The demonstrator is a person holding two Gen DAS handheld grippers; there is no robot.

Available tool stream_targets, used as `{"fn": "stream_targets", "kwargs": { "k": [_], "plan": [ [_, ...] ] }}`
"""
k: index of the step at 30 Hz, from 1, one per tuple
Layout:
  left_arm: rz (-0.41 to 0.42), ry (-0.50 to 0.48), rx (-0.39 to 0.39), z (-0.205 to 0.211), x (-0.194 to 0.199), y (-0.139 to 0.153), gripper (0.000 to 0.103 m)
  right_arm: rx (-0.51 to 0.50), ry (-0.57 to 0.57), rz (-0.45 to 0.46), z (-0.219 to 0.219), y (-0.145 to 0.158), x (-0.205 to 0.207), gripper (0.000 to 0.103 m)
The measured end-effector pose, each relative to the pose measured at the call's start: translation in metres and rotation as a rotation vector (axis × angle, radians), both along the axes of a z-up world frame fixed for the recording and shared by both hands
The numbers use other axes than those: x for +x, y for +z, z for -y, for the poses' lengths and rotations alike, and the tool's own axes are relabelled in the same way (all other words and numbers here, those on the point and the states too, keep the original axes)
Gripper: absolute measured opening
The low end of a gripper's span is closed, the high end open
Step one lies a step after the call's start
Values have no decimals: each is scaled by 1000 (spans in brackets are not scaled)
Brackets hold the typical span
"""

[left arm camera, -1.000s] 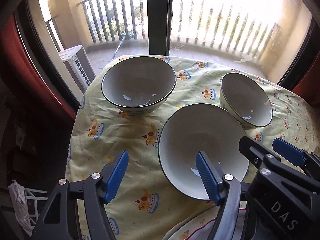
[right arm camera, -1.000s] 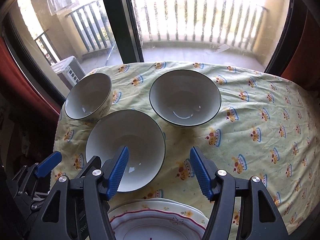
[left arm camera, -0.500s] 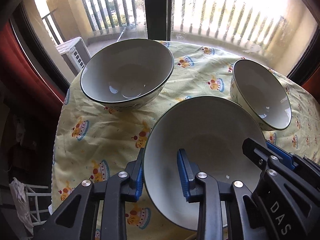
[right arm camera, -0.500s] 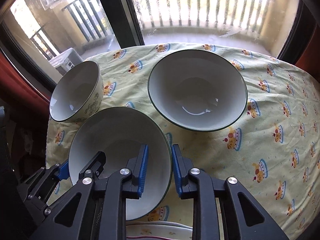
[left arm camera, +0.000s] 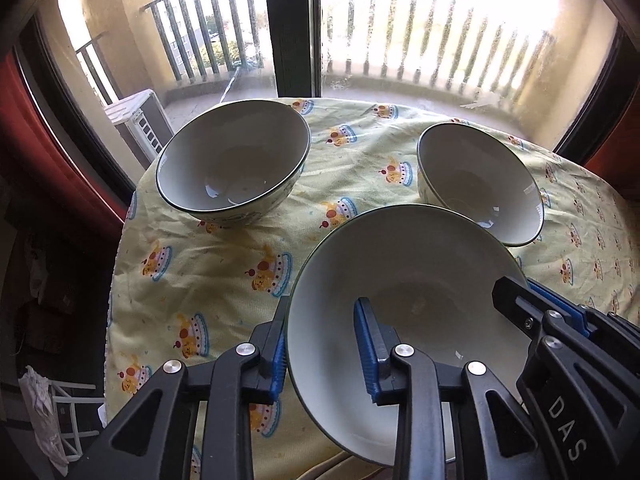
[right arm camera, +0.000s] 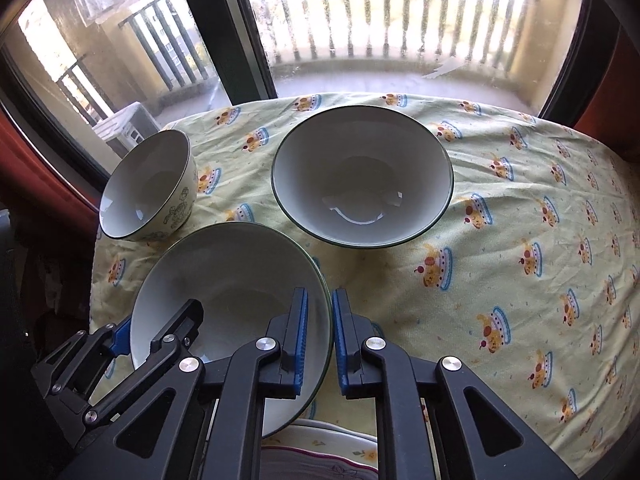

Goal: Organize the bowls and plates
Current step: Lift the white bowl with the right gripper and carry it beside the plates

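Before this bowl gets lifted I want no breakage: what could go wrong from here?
Both the left claw and the right claw pinch only the thin rim of the near bowl, so uneven lifting could tilt or slip it. The small bowl and the large bowl stand close; a swing may knock them.
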State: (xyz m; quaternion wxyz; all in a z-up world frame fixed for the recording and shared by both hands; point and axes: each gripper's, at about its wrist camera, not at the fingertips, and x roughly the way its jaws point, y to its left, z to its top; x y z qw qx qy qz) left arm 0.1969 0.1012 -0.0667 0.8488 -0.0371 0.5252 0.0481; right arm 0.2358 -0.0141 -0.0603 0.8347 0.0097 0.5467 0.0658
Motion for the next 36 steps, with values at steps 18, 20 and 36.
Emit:
{"fn": "stream_targets", "kwargs": {
  "k": [18,20,36],
  "plan": [
    [85,-132,-6,67,-41,39,29,0,-141,91,68,51,-62,16],
    [90,-139,-3,77,-47,41,30,3,-151,97,77,54,-69,16],
    [33,-132,-44,161,-96,24,30,-34,-143,59,163,51,-116,16]
  ]
}}
